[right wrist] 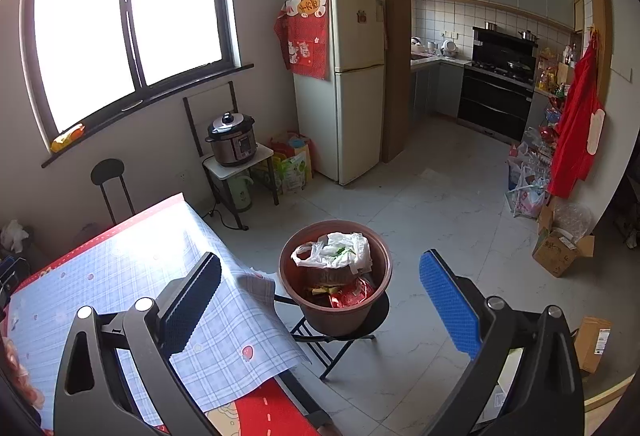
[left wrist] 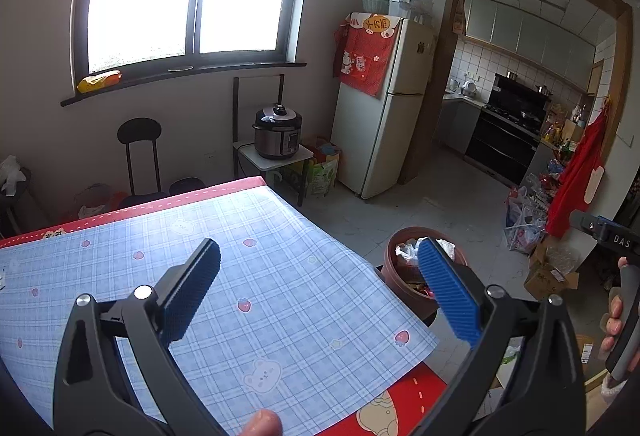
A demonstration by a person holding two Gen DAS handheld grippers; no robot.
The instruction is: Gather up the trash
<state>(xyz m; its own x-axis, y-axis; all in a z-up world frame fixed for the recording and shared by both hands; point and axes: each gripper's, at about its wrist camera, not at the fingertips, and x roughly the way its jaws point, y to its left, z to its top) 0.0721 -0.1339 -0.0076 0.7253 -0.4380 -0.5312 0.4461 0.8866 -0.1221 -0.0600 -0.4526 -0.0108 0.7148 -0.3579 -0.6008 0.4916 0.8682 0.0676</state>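
Observation:
A brown round bin [right wrist: 336, 312] stands on a black folding stool [right wrist: 340, 340] beside the table's right edge. It holds a white plastic bag [right wrist: 334, 250] and red wrappers [right wrist: 352, 294]. The bin also shows in the left wrist view [left wrist: 394, 266], partly behind my finger. My left gripper [left wrist: 318, 256] is open and empty above the blue checked tablecloth [left wrist: 260, 276]. My right gripper [right wrist: 320, 268] is open and empty, above and in front of the bin. The right gripper's body shows at the far right of the left wrist view [left wrist: 616, 240].
A fridge [right wrist: 348, 87] stands against the back wall. A pressure cooker [right wrist: 232, 139] sits on a small stand. A black stool [left wrist: 140, 155] stands behind the table. Cardboard boxes [right wrist: 560, 248] and bags [right wrist: 528, 187] line the right wall. A kitchen doorway opens beyond.

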